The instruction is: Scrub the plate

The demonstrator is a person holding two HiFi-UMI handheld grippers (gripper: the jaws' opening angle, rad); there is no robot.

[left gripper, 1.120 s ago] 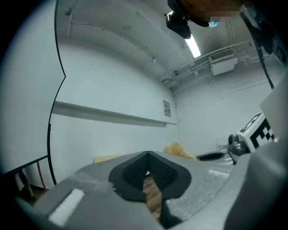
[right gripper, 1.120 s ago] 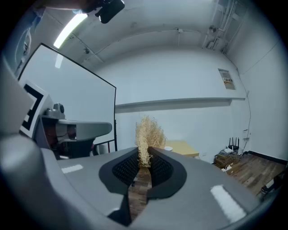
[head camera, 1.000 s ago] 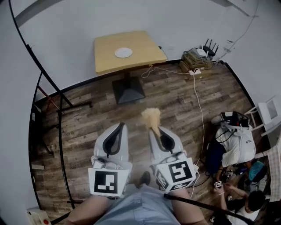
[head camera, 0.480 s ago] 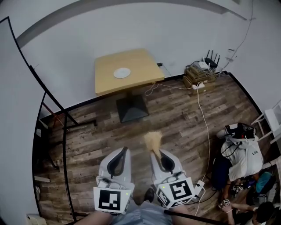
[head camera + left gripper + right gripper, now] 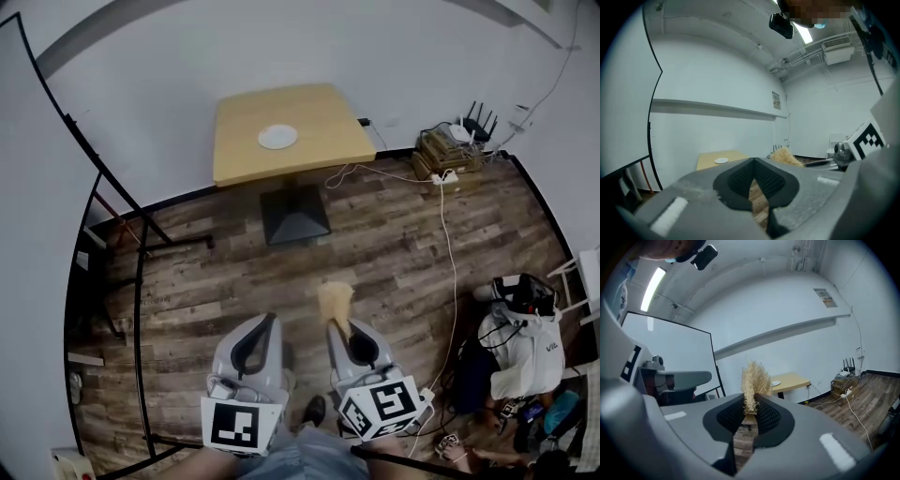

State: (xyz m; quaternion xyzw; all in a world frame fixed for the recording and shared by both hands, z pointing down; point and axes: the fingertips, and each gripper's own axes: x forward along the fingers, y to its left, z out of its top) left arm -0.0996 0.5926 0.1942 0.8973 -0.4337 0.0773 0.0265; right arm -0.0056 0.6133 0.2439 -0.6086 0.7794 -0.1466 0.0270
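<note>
A small white plate (image 5: 277, 137) lies on a yellow square table (image 5: 309, 112) far ahead, against the white wall. The same plate (image 5: 721, 161) shows small in the left gripper view, and a sliver of it (image 5: 776, 383) in the right gripper view. My right gripper (image 5: 339, 322) is shut on a tan fibrous scrubber (image 5: 335, 300), which sticks out past its tips (image 5: 754, 380). My left gripper (image 5: 269, 320) is shut with nothing between its jaws. Both grippers hang low near my body, well short of the table.
Wood-plank floor stretches between me and the table's black pedestal base (image 5: 294, 217). A black whiteboard frame (image 5: 131, 244) stands at the left. Cables, a router and boxes (image 5: 459, 141) sit at the right wall. A seated person and bags (image 5: 520, 337) are at the right.
The view has shifted: the table and plate now sit lower and more to the right in the head view. Both grippers keep their pose, the right still holding the scrubber.
</note>
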